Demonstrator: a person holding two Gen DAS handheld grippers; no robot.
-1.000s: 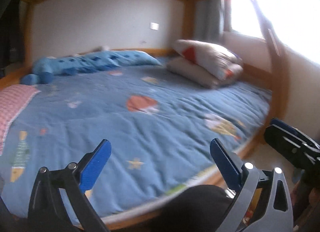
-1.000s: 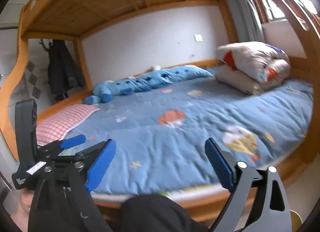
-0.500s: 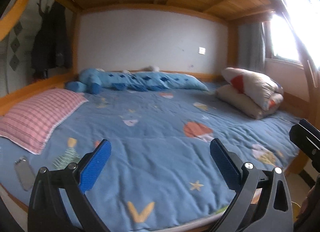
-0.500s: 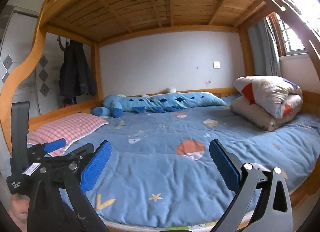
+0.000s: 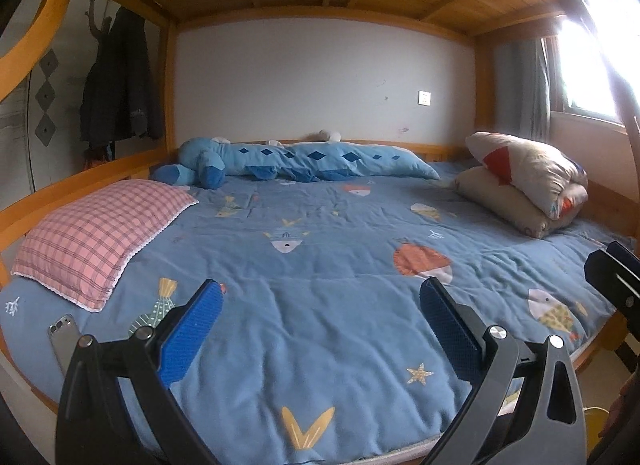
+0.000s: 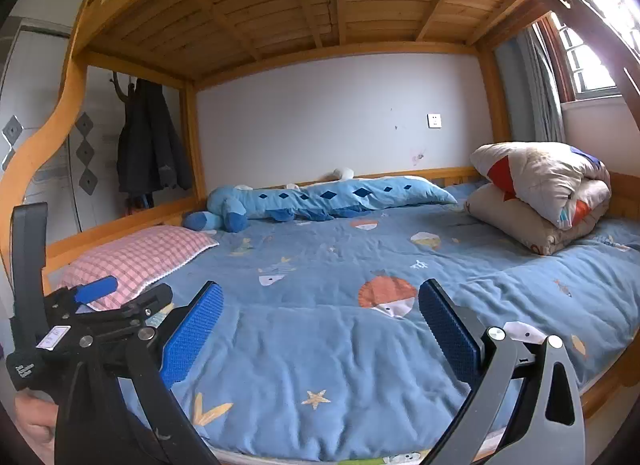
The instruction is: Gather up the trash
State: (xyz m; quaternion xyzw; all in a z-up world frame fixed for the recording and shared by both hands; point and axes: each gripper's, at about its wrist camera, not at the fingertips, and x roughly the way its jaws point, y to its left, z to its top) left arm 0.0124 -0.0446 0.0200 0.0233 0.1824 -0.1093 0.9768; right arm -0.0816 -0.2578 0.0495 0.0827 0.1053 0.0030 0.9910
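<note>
No trash shows on the bed in either view. My left gripper (image 5: 320, 329) is open and empty, held above the near edge of the blue quilt (image 5: 328, 257). My right gripper (image 6: 320, 329) is open and empty too, over the same quilt (image 6: 360, 265). The left gripper also shows in the right wrist view (image 6: 96, 305) at the lower left. Part of the right gripper shows at the right edge of the left wrist view (image 5: 616, 277).
A pink checked pillow (image 5: 100, 233), a long blue plush toy (image 5: 304, 161) and a folded duvet (image 5: 532, 181) lie on the bed. A phone (image 5: 64, 337) lies near the left front edge. Wooden bunk frame (image 6: 48, 145) and slats overhead; coats (image 6: 148, 153) hang at left.
Both views have swung left and upward: the pillow, coats and bunk slats have come into sight. Both grippers stay open and empty.
</note>
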